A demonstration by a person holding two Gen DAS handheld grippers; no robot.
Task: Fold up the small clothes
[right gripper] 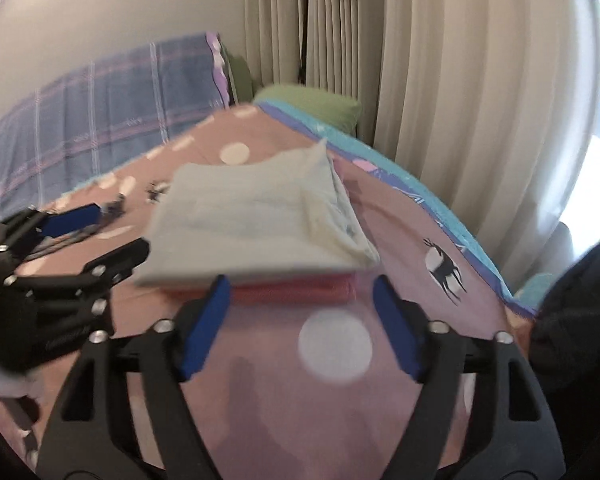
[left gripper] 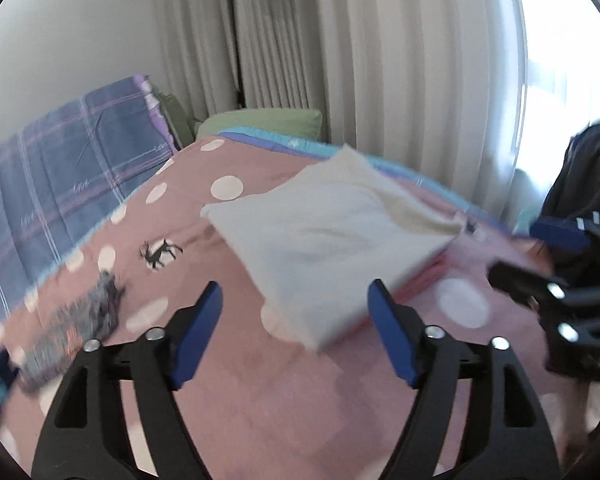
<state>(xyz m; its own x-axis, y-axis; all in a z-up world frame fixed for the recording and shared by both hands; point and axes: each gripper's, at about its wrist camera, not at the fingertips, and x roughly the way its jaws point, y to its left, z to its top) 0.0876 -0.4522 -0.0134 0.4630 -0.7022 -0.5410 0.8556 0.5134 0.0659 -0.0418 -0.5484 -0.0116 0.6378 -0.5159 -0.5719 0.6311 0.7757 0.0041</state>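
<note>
White garment (left gripper: 332,240): folded into a rough rectangle on the pink dotted bedspread (left gripper: 260,392), at about 12 o'clock from the left gripper (left gripper: 296,332) and 11 o'clock from the right gripper (right gripper: 300,328).
Beneath it: a pink folded piece (right gripper: 296,290), its edge showing at the near side, so this looks like a stack.
Left gripper state: jaws spread wide, nothing between them; the garment's near corner lies just beyond the tips.
Right gripper state: jaws also wide apart and empty, the stack's near edge just ahead.
Handling: likely light, soft and limp; it should sag and unfold if lifted by one layer.
Where to hold: probably the near folded edge, pinching all layers at two corners.
Risk: the layered open end at 2 o'clock may slip apart.
Other clothes: a dark patterned piece (left gripper: 80,320) at 9 o'clock, apart.
</note>
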